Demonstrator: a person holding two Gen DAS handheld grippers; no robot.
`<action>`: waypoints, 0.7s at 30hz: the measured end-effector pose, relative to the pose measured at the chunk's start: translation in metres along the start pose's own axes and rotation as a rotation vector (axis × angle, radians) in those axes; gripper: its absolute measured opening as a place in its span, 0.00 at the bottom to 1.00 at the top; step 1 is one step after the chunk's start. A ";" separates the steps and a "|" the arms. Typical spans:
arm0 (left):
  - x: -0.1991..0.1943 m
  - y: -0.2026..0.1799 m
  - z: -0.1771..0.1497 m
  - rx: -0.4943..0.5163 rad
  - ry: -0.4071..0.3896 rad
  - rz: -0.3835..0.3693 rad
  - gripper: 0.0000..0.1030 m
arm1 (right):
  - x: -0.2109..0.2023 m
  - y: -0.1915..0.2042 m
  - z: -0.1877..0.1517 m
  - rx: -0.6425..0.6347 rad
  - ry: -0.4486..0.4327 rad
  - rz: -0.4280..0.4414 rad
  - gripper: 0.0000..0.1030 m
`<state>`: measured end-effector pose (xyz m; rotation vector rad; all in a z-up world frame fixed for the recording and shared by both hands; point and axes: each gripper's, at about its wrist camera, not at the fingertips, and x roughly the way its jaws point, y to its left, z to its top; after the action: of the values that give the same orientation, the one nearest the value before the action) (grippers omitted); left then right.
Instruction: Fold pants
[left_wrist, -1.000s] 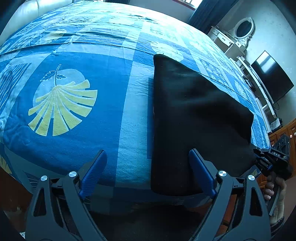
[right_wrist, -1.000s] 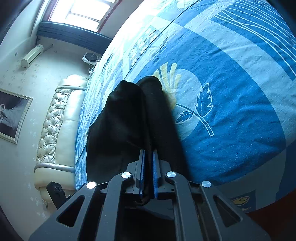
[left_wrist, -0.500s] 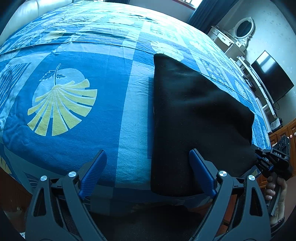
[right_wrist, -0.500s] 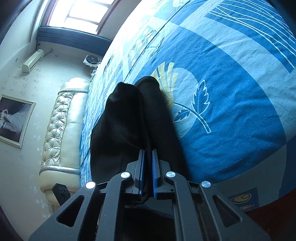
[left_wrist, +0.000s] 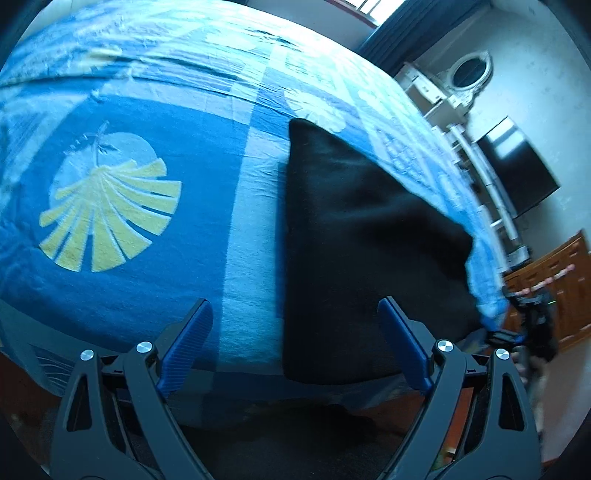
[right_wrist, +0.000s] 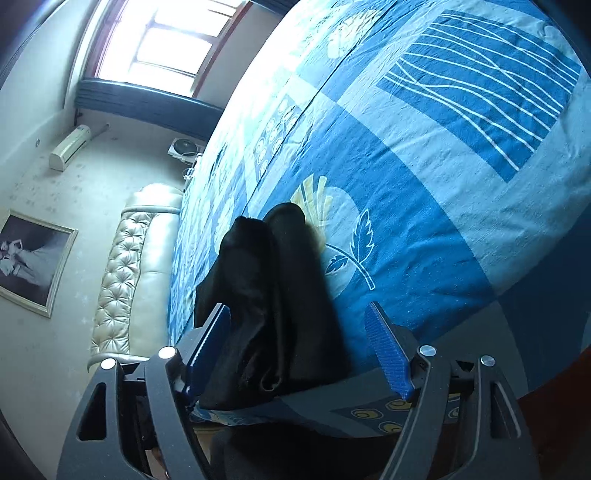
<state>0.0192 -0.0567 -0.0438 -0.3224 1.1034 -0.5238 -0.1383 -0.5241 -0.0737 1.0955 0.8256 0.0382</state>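
As I read the left wrist view from its left edge, the bedspread (left_wrist: 207, 206) showed its yellow fan print at about nine o'clock, then a pale stripe, then the black pants (left_wrist: 347, 251) lying as a folded slab from roughly twelve to four o'clock of my left gripper (left_wrist: 295, 343). That gripper hung with its jaws spread wide and nothing between them, its right finger over the near edge of the cloth; whether it touched, I could not tell. Far out at three o'clock the right gripper (left_wrist: 532, 321) appeared only as a dark blur near the bed's edge. In the right wrist view, the headboard (right_wrist: 129, 273) sat at nine o'clock, the pants (right_wrist: 273, 295) ran up the middle toward twelve, and the leaf print lay at two o'clock. My right gripper (right_wrist: 299, 343) was released too, its jaws parted on either side of the bunched near end, the left finger (right_wrist: 207, 343) close against the cloth. I judged the pants soft, light and limp, likely to sag and slide open if lifted by one layer. I would take hold at the near end, pinching all the layers together at both corners, since the thick stacked edge there looked the firmest place to grip.
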 end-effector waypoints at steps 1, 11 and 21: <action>0.000 0.005 0.002 -0.023 0.010 -0.048 0.88 | 0.001 -0.001 -0.001 0.000 0.006 0.001 0.72; 0.032 0.000 0.003 -0.042 0.116 -0.220 0.88 | 0.026 0.010 -0.008 -0.041 0.088 0.038 0.72; 0.063 -0.002 -0.003 -0.143 0.171 -0.305 0.85 | 0.046 0.009 -0.014 -0.042 0.109 0.046 0.73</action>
<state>0.0377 -0.0932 -0.0919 -0.5850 1.2681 -0.7553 -0.1109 -0.4901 -0.0957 1.0795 0.8936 0.1544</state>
